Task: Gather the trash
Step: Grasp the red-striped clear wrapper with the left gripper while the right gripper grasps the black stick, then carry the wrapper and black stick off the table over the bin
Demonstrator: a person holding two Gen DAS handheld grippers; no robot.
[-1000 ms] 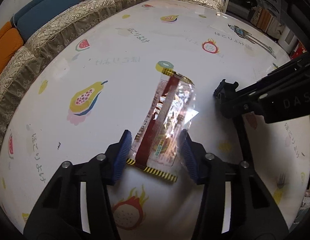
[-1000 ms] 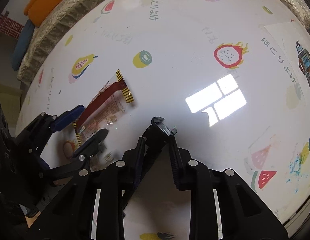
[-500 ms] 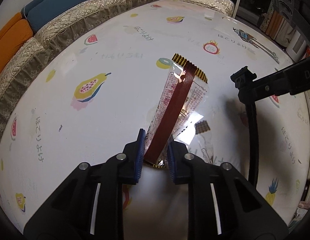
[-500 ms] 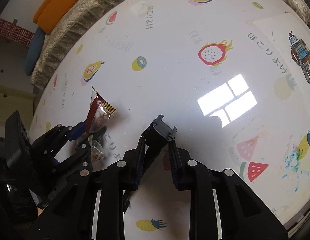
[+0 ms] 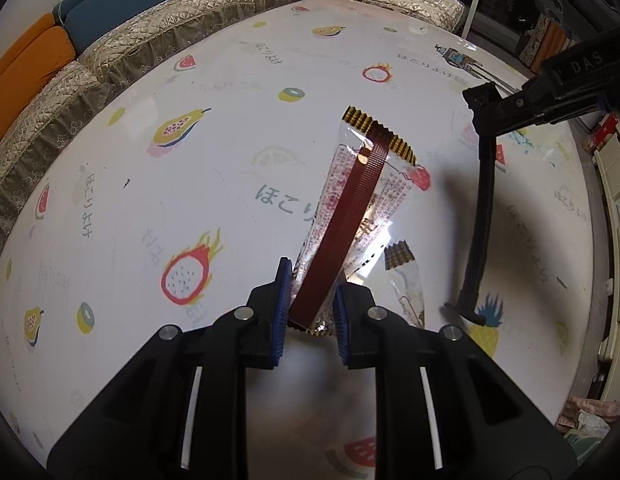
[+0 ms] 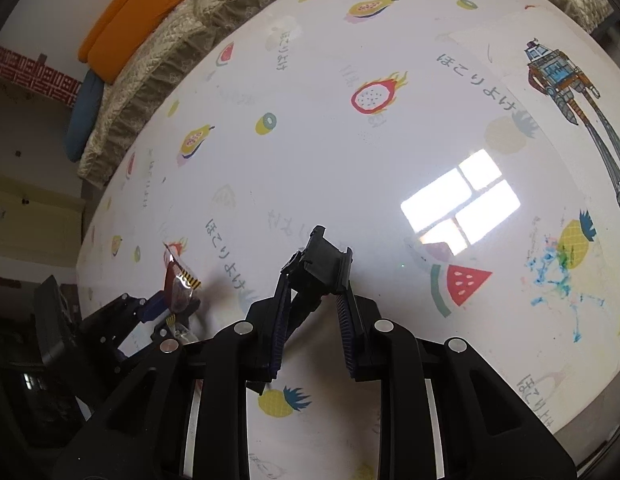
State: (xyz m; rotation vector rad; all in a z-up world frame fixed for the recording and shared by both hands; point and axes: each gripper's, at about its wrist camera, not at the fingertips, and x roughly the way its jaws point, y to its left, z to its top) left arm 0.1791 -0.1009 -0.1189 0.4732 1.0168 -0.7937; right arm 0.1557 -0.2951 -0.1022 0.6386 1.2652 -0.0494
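Observation:
A clear snack wrapper [image 5: 358, 208] with a dark red stripe and yellow-black ends hangs lifted off the table, and my left gripper [image 5: 310, 296] is shut on its lower end. A torn clear flap [image 5: 404, 280] dangles beside it. In the right wrist view the same wrapper [image 6: 177, 286] and left gripper [image 6: 165, 312] show at the lower left. My right gripper [image 6: 314, 304] is shut on the blocky head of a long black plastic piece [image 6: 320, 260]. From the left wrist view that black piece [image 5: 480, 216] hangs down as a thin rod, its foot close to the table.
The round table [image 5: 189, 200] wears a white glossy cloth [image 6: 390, 160] printed with fruit. A quilted beige sofa [image 5: 149, 40] with blue and orange cushions curves round its far side. Shelves and boxes [image 5: 606, 136] stand past the right edge.
My left gripper shut on the wrapper and lifted it off the table. Both grippers rose and shifted across the table; the right one kept its grip on the black piece.

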